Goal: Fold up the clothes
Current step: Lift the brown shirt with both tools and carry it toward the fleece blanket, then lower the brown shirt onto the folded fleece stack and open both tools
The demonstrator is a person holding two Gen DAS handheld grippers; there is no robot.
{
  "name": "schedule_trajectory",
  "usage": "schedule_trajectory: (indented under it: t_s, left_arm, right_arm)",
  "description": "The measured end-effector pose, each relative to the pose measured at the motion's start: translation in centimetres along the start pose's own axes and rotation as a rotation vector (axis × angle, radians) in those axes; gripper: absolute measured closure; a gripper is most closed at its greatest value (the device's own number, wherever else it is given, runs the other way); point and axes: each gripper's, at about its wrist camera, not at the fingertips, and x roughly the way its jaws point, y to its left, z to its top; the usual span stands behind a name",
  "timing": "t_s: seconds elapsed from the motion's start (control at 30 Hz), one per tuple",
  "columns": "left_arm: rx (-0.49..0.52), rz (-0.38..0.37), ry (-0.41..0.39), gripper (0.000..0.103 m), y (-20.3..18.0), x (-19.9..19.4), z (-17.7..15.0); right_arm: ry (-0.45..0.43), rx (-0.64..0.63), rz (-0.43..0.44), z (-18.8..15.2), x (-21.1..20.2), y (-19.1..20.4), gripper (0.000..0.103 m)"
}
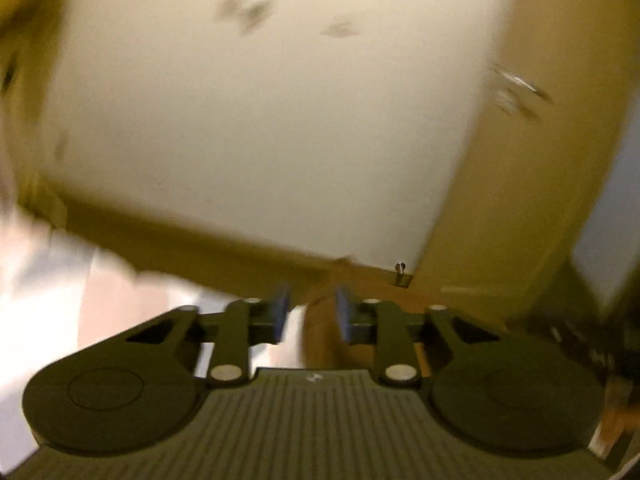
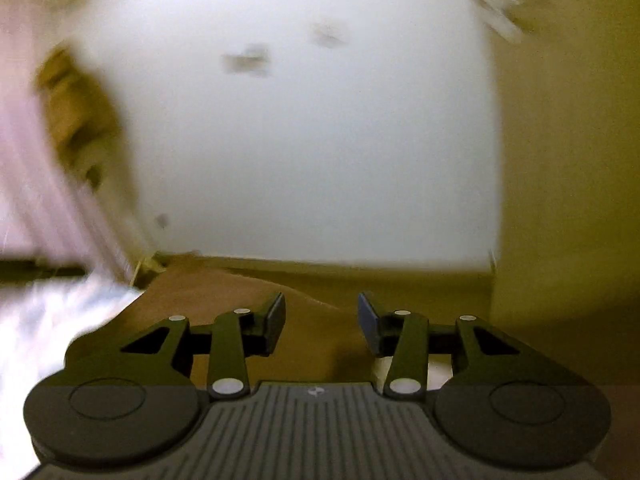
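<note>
Pale cloth (image 1: 52, 292) blurred at the left of both views; your left gripper (image 1: 310, 312) and right gripper (image 2: 322, 320) stood parted, holding nothing.

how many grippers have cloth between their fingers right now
0. The left gripper is open with only brown surface in its gap; pale cloth lies off to its left. The right gripper is open and empty too, blurred white cloth at its left.
</note>
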Motion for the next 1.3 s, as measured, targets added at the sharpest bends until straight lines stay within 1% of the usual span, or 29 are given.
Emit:
schedule_trajectory:
  t_s: [0.03,0.07,0.13,0.17,0.2,0.23,0.3,0.33,0.4,0.47,0.53,0.57,0.6,0.63,0.67,0.7,0.8,0.87,0.93,0.97,1.07,1.1,1.13,1.2,1.23,1.3]
  left_arm:
    - [0.069,-0.008,-0.01,0.086,-1.2,0.0,-0.9]
    - [0.111,-0.021,-0.002,0.089,-1.9,0.3,-2.1]
    - [0.139,-0.034,0.04,0.091,-2.0,1.5,-5.2]
    - [0.155,-0.022,0.05,0.09,-1.9,2.1,-6.9]
    - [0.166,0.005,0.038,0.091,-1.9,2.4,-8.3]
    - [0.14,0.013,0.026,0.094,-1.5,2.7,-9.3]
    - [0.005,-0.009,0.013,0.094,0.2,3.1,-10.5]
    - [-0.057,-0.028,0.012,0.093,1.0,3.3,-11.1]
    - [-0.094,-0.03,-0.007,0.093,1.5,3.2,-12.1]
    - [-0.094,-0.024,-0.026,0.093,1.3,3.0,-12.3]
    - [-0.104,-0.024,-0.013,0.093,1.5,3.2,-12.2]
    - [-0.114,-0.037,0.005,0.093,1.8,3.3,-11.6]
    - [-0.124,-0.051,0.021,0.093,2.1,3.2,-11.0]
    - [-0.131,-0.067,0.031,0.093,2.4,2.7,-10.1]
    - [-0.135,-0.078,0.037,0.093,2.6,2.2,-9.1]
    - [-0.125,-0.073,0.026,0.093,2.8,1.8,-7.9]
    - [-0.096,-0.078,-0.036,0.092,3.3,1.0,-3.4]
    - [-0.097,-0.093,-0.052,0.092,3.5,1.8,-0.7]
    - [-0.071,-0.092,-0.023,0.092,2.8,3.8,1.2]
    - [-0.058,-0.093,-0.001,0.092,2.4,4.8,1.9]
    - [-0.048,-0.103,0.077,0.092,1.5,8.6,2.1]
    - [-0.052,-0.097,0.104,0.092,1.5,9.8,1.9]
    - [-0.059,-0.09,0.135,0.092,1.5,10.9,1.4]
    - [-0.069,-0.069,0.214,0.091,1.6,13.2,-0.3]
    - [-0.074,-0.058,0.25,0.087,1.7,14.2,-1.3]
    - [-0.116,-0.059,0.274,0.086,2.4,15.0,-2.9]
  right_arm:
    - [-0.014,-0.057,0.021,-0.4,0.0,1.2,0.066]
    - [-0.027,-0.106,0.042,-1.2,-0.1,2.4,0.066]
    - [-0.035,-0.177,0.082,-3.1,-0.3,4.1,0.066]
    - [-0.029,-0.21,0.107,-4.3,-0.4,5.0,0.066]
    - [-0.023,-0.243,0.132,-5.5,-0.6,5.8,0.066]
    - [-0.007,-0.284,0.122,-6.7,-0.7,6.6,0.068]
    - [0.026,-0.368,0.094,-9.0,-0.7,8.2,0.069]
    - [0.038,-0.363,0.08,-9.7,-0.4,7.8,0.069]
    - [0.065,-0.315,0.077,-10.2,-0.3,7.0,0.069]
    - [0.064,-0.352,0.063,-10.5,-1.0,7.2,0.069]
    - [0.074,-0.392,0.059,-9.9,-1.3,7.5,0.068]
    - [0.089,-0.4,0.059,-9.5,-1.4,7.5,0.068]
    - [0.109,-0.388,0.069,-8.8,-1.6,7.4,0.069]
    - [0.122,-0.358,0.087,-7.0,-2.1,7.4,0.069]
    - [0.102,-0.326,0.101,-5.7,-2.0,7.2,0.069]
    - [0.079,-0.294,0.113,-4.4,-1.9,6.9,0.069]
    - [0.01,-0.259,0.115,-0.5,-1.5,5.6,0.068]
    - [-0.004,-0.23,0.119,1.6,0.5,4.6,0.068]
    - [0.015,-0.223,0.116,2.8,3.1,4.2,0.067]
    - [0.056,-0.224,0.127,3.4,4.7,4.0,0.067]
    - [0.156,-0.209,0.16,3.6,8.1,3.6,0.069]
    - [0.189,-0.197,0.162,3.2,8.8,3.4,0.072]
    - [0.222,-0.185,0.162,2.9,9.4,3.2,0.074]
    - [0.282,-0.16,0.163,2.0,10.5,2.8,0.074]
    - [0.296,-0.146,0.168,1.7,10.8,2.6,0.074]
    - [0.324,-0.112,0.188,1.3,11.3,2.2,0.074]
